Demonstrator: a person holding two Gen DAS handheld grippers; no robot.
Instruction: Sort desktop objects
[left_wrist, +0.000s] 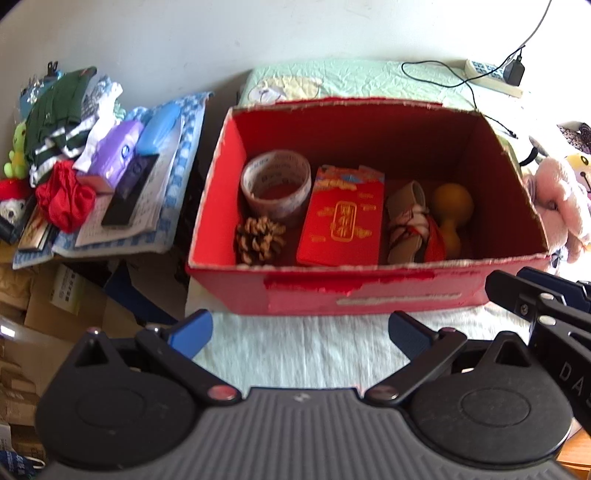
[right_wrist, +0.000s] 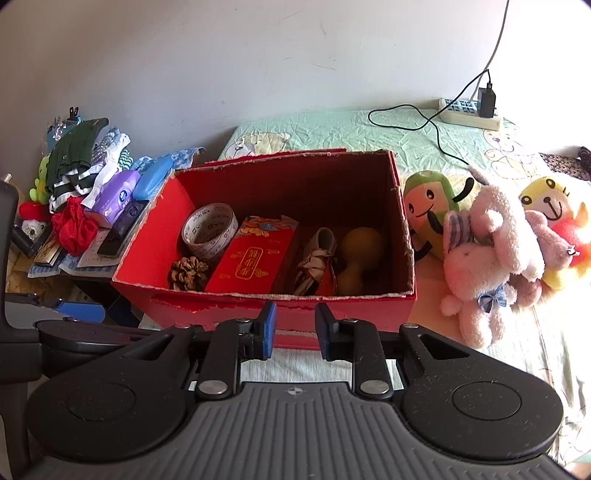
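My left tongs (left_wrist: 300, 334) gape wide, right tongs (right_wrist: 294, 326) part-open, both empty; red packet box (left_wrist: 341, 218) looks light, stiff; pinch its long edges

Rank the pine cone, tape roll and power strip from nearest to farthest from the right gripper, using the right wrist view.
From the right gripper:
1. Pine cone, front-left corner of the red box.
2. Tape roll, just behind it.
3. Power strip, far right, on the bed by the wall.

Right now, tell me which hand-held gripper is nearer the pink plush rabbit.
Right. The right hand-held gripper sits at the red box's front, the pink plush rabbit just to its right. The left hand-held gripper sits further left, beyond the right one.
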